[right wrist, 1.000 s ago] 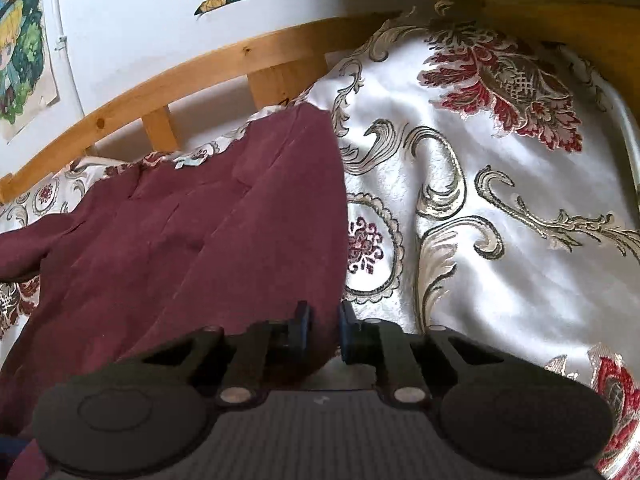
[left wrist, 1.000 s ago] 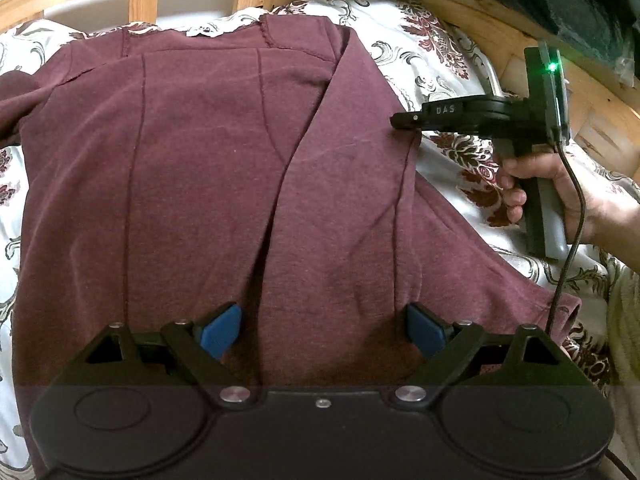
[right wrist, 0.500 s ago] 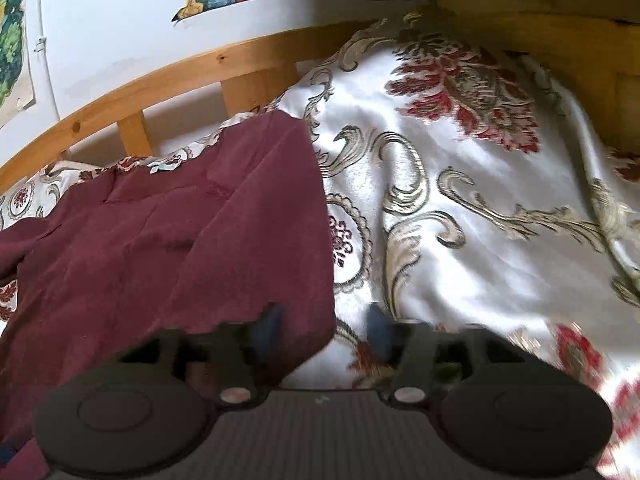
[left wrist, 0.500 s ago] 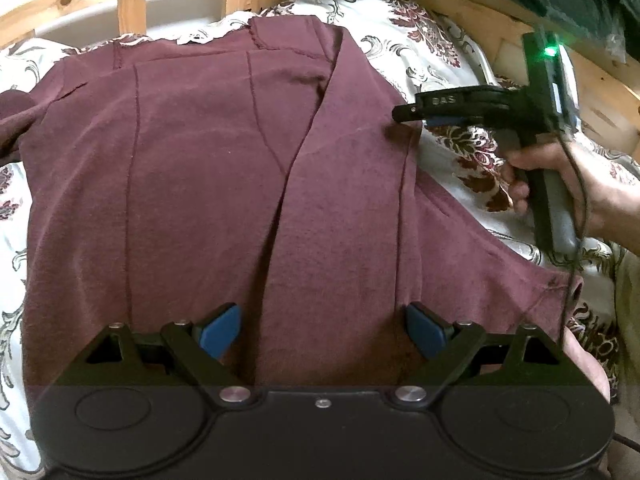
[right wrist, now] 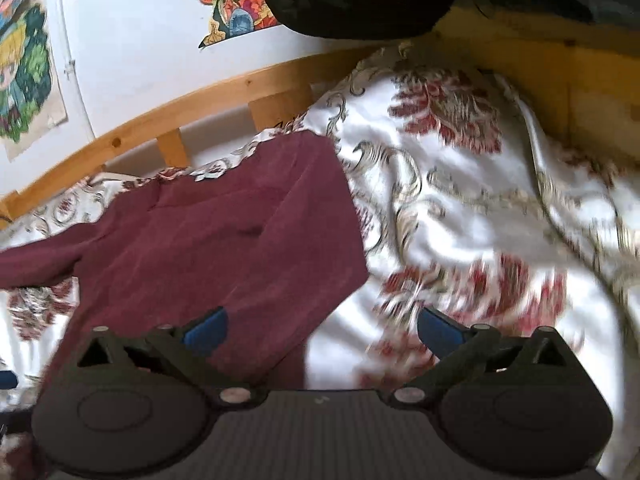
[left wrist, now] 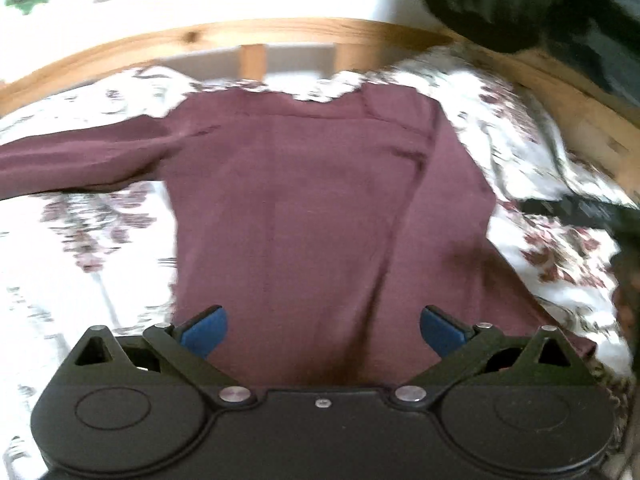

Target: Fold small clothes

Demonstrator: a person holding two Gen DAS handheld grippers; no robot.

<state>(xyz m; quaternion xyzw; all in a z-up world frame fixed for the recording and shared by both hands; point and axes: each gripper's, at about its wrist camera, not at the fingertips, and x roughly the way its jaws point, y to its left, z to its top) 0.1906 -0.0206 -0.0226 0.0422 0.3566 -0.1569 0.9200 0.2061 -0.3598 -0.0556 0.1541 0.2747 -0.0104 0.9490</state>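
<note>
Maroon top [left wrist: 312,208] lies flat on the bedspread [right wrist: 460,208], long axis running away from you; unfolded sleeve [left wrist: 76,156] lies left, nearer your left gripper [left wrist: 322,326]; right gripper [right wrist: 322,326] off hem's right; both jaws spread wide, empty.

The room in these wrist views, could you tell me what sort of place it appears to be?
Most likely a bedroom at home. A maroon top lies spread on a floral satin bedspread, a slatted wooden bed frame runs behind it, and colourful drawings hang on the white wall.
</note>
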